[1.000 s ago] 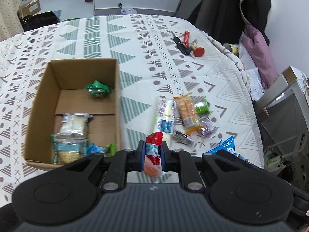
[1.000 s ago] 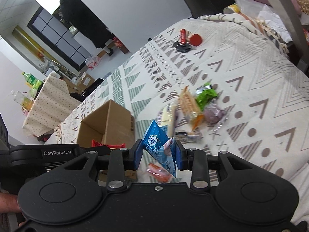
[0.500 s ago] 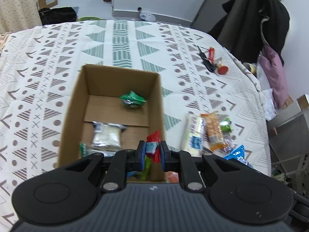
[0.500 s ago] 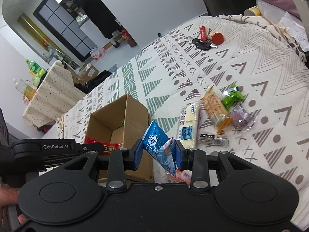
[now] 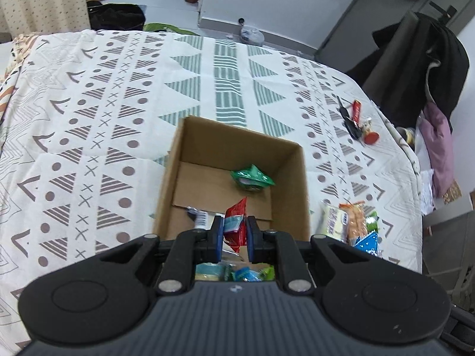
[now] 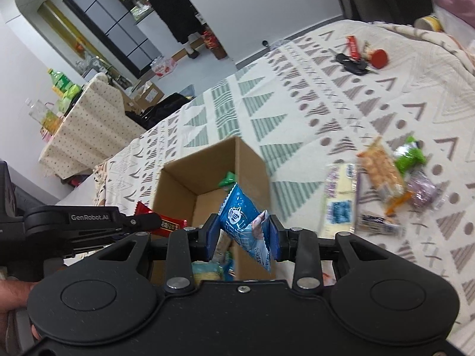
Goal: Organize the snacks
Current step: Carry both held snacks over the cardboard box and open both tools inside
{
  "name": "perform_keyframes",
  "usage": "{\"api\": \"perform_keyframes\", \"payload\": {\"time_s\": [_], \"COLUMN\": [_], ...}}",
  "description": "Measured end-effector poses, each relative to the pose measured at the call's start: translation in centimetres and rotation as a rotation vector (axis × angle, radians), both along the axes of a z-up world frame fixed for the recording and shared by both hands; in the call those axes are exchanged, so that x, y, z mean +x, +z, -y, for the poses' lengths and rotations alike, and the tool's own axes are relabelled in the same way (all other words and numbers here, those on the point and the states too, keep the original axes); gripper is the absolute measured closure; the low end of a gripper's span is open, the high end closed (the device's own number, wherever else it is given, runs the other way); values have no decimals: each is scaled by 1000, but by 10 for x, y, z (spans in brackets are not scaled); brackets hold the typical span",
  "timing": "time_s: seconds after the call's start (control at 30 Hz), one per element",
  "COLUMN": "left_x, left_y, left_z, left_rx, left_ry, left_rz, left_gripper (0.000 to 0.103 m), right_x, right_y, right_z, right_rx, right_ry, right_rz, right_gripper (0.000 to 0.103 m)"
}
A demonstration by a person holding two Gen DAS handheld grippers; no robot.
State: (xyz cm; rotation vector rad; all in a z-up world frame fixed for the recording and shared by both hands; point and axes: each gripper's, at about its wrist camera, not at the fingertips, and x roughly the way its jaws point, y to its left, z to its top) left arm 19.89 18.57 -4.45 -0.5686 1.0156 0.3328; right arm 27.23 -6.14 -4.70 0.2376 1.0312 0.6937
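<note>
— so, both hands are loaded. the left gripper [image 5: 234, 234] has its jaws clamped on a red packet [image 5: 236, 225], held right over the box [image 5: 297, 190].
— and the right gripper [image 6: 242, 237]?
— jaws pinched on a blue packet [image 6: 243, 216], above the box's near corner, more over the rim than the middle.
— what's in the box?
— a green packet [image 5: 251, 177] at the back, a few more at the front. the loose snacks [image 6: 383, 178] lie on the cloth [image 5: 89, 118] beside it.
— what might go wrong?
— i'd say the blue one. let go there, it could catch the wall and slide outside. and the two grippers are close together, so dropping at once could knock them. the red one looks safe, though it's gripped low and may cling to a pad.
</note>
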Motion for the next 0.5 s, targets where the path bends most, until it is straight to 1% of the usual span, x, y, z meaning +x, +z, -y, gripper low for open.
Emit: {"api": "perform_keyframes", "payload": {"time_s": [0.13,0.17,0.23,0.3,0.37,0.4,0.47,0.5], "left_x": [0,1,3,4,3,2,-1,-2], "left_y": [-1,-1,1,0,1,2,3,3], "left_z": [-9,-10,-10,-13,-15,-15,-13,-12], "left_rx": [-20,-6,20,0,-11,-9,2,7], "left_ry": [-1,2,-1,-2,0,1,3,3], "left_rz": [26,27,5,-4,-11,-14,-19,-21], "left_gripper": [87,84,84,84,79,77,65,62], "right_x": [1,1,1,2,2,1,0,-1], "right_y": [5,6,6,7,7,7,8,8], "right_z": [-20,-25,-33,-38,-40,-40,-41,-39], "right_rx": [-2,-2,-1,6,17,24,28,25], "right_ry": [24,27,33,34,31,32,29,25], "right_rz": [10,11,12,12,8,6,5,6], "right_gripper": [69,69,69,69,68,65,60,48]}}
